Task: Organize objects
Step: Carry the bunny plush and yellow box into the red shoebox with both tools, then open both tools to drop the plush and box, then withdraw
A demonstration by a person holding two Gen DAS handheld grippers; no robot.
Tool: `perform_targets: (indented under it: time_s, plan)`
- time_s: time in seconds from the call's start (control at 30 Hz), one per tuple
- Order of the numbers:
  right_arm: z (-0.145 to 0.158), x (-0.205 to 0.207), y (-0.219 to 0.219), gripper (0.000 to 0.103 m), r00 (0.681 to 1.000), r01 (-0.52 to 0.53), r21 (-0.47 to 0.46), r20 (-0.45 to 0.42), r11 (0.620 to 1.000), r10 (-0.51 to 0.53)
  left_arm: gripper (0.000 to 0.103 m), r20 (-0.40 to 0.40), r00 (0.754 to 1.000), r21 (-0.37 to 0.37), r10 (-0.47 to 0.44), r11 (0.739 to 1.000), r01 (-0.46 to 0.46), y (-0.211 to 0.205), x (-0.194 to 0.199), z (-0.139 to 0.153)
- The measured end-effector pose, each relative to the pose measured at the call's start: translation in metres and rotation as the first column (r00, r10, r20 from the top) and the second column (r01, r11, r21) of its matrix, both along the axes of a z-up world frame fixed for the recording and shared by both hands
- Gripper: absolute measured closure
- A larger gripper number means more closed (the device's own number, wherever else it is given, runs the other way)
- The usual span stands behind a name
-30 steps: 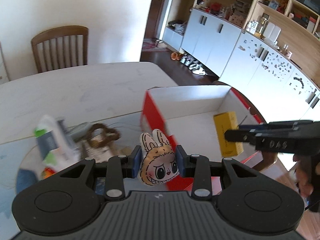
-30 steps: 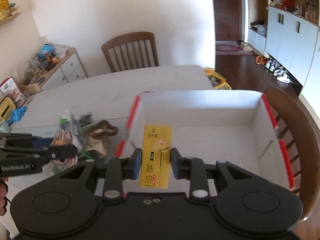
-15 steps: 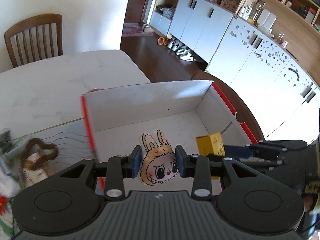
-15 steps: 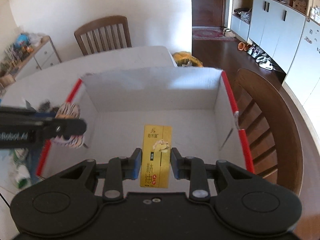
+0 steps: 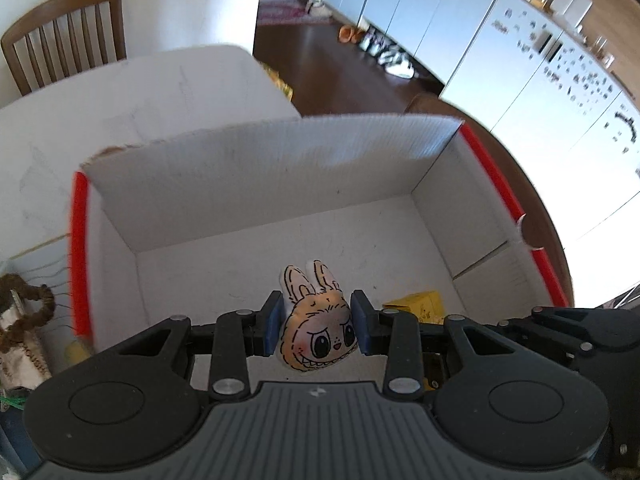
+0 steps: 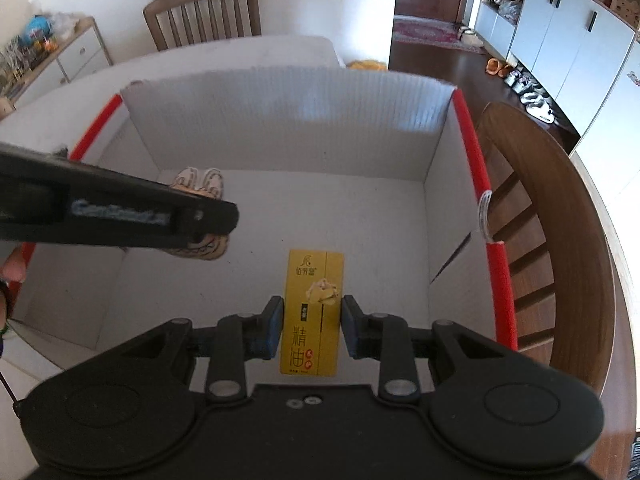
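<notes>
Left wrist view, left hand-held gripper (image 5: 316, 322) angled down, clamping bunny toy (image 5: 316, 330) over box (image 5: 256, 168)

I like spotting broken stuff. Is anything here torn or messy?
Only a little: the white box has a ragged far-left top corner. Its floor is bare, and each claw neatly holds one thing.

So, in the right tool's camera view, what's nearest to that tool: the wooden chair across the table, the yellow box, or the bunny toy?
1. Yellow box, clamped in the right tool.
2. Bunny toy, left, over the carton.
3. Wooden chair, beyond the table.
</notes>
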State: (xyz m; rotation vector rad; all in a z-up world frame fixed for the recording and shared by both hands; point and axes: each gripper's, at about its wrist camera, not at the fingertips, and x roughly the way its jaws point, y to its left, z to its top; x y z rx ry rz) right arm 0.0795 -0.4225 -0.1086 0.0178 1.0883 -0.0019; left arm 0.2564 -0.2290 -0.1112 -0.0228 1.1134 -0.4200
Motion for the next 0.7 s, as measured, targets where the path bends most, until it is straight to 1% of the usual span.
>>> perform_targets:
  time_s: [0.07,0.17,0.27,0.33,0.57,0.7]
  plan:
    - [-0.003,0.004,0.001,0.074,1.0,-0.006,-0.009,-0.022,1.0,0.006,0.068,-0.029,1.0,0.012,0.0,1.0,0.0,-0.004,0.004,-0.007]
    - [-0.01,0.01,-0.001,0.074,0.997,0.007,0.009,-0.076,1.0,-0.006,0.068,-0.072,0.997,0.035,0.007,0.999,-0.004,-0.008,0.009,-0.016]
    - [-0.015,0.013,0.002,0.074,0.996,0.006,-0.004,-0.093,1.0,-0.006,0.068,-0.098,0.995,0.054,0.0,0.999,0.005,-0.011,0.011,-0.024]
    - [-0.018,0.014,0.002,0.074,0.995,0.003,0.003,-0.102,1.0,-0.002,0.068,-0.111,0.994,0.067,-0.006,0.998,0.013,-0.014,0.012,-0.029]
    - [-0.019,0.018,-0.001,0.074,0.995,0.011,0.008,-0.094,1.0,-0.01,0.066,-0.184,0.983,0.097,-0.003,0.995,0.022,-0.016,0.018,-0.042]
    - [-0.019,0.012,0.0,0.073,0.996,0.021,0.012,-0.088,1.0,-0.02,0.065,-0.193,0.981,0.105,-0.022,0.994,0.043,-0.019,0.018,-0.042]
